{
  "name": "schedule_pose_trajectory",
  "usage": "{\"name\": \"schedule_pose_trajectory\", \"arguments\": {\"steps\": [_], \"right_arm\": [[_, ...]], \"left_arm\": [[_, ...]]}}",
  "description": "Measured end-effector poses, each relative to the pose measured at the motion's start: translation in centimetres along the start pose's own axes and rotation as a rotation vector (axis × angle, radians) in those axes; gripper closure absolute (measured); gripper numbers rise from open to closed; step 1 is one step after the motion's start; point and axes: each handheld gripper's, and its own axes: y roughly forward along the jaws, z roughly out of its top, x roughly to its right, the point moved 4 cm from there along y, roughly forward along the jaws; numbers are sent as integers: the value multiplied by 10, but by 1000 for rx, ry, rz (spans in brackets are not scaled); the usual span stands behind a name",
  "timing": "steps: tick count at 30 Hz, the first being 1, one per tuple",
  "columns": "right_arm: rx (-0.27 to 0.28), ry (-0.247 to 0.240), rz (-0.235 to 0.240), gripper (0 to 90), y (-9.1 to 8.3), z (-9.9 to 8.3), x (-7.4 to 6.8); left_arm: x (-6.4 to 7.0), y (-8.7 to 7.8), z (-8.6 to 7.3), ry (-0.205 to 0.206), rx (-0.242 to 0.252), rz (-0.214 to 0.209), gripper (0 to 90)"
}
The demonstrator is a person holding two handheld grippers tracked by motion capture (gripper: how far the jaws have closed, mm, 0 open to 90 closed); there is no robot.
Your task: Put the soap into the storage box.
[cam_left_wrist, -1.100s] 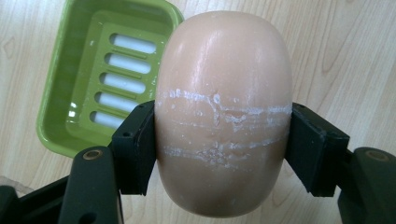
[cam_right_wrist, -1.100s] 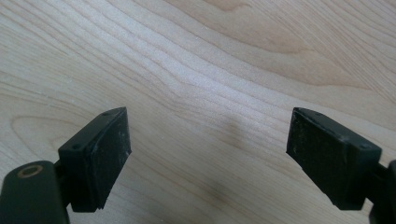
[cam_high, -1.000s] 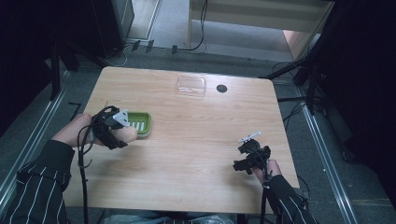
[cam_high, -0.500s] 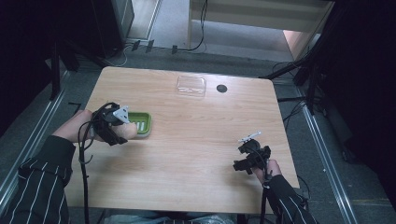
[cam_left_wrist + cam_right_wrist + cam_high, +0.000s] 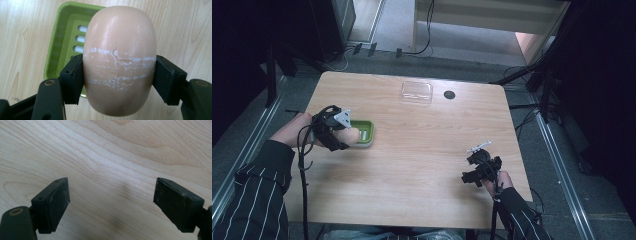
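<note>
While your left gripper squeezes a peach-coloured bar of soap, its two black jaws press on the soap's two sides. White scratch marks run across the middle of the soap. The soap is held just above a green soap dish. The dish sits on the wooden table and has slots in its bottom. From the left gripper view, part of the dish is hidden behind the soap, so you cannot tell if the soap touches it; it may be a little above it.

In the high view, your left gripper is at the left side of the table, right at the green soap dish. Your left hand is wrapped around it, and your striped sleeve comes in from the bottom corner.

Your right gripper is near the right front edge of the table, well apart from the dish. In the right gripper view, your right gripper has its jaws spread wide with nothing between them, just bare wood below.

At the far side of the table lies a clear plastic lid or tray. Just beside it is a small dark round thing, too small to tell what it is.
</note>
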Motion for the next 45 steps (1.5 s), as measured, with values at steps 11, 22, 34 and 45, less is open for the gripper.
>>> {"name": "schedule_pose_trajectory", "arguments": {"steps": [11,22,34,45], "right_arm": [[4,0,-2,143,1,0,1],[0,5,-3,143,1,0,0],[-7,7,-7,143,1,-1,1],[-10,5,-10,143,2,-1,2]], "left_arm": [[-7,2,1,5,1,15,328],[-15,6,0,13,19,40,328],[-27,15,1,9,31,47,328],[-35,26,0,6,34,44,328]]}}
